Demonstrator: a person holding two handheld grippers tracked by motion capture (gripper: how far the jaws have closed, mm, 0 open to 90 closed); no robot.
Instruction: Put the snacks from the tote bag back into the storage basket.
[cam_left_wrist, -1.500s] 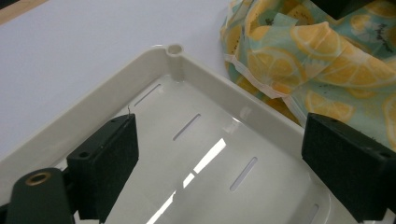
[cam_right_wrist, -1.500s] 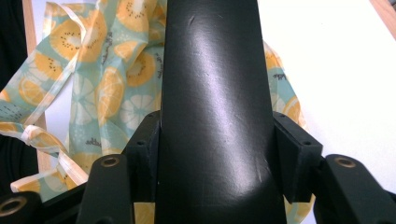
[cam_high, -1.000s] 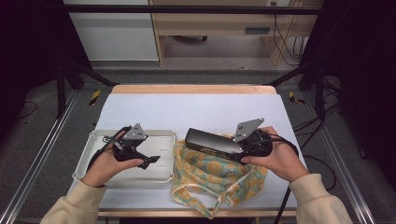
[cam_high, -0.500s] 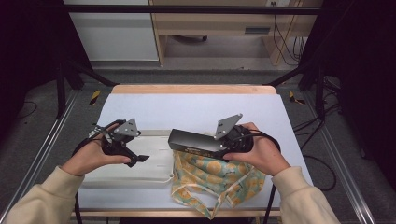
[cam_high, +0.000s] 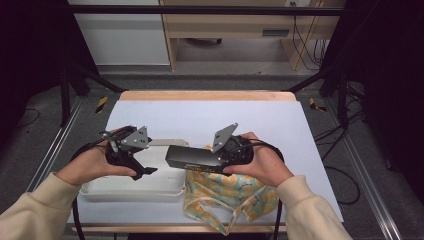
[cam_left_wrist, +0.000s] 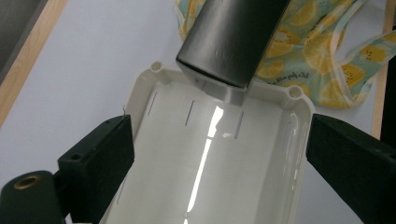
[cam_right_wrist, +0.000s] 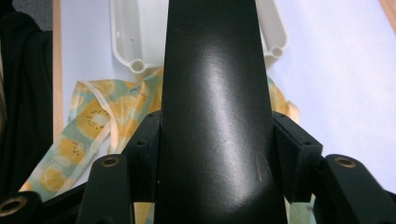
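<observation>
A long black box (cam_high: 192, 158) is held level above the table, my right gripper (cam_high: 227, 152) shut on its right end. In the right gripper view the black box (cam_right_wrist: 212, 112) runs up between the jaws toward the white tray (cam_right_wrist: 128, 32). Its free end (cam_left_wrist: 231, 39) hangs over the tray's (cam_left_wrist: 210, 154) far rim in the left gripper view. My left gripper (cam_high: 142, 169) is open over the white tray (cam_high: 135, 187), jaws spread wide with nothing between them.
A cloth with a lemon print (cam_high: 230, 197) lies crumpled at the table's front edge, under my right hand and beside the tray. The white table top (cam_high: 210, 117) stretches toward the back, with a wooden strip along its far edge.
Both hands moved away from the front edge and leftward. The black box has travelled left and its end now reaches over the tray. The left gripper rose slightly.
</observation>
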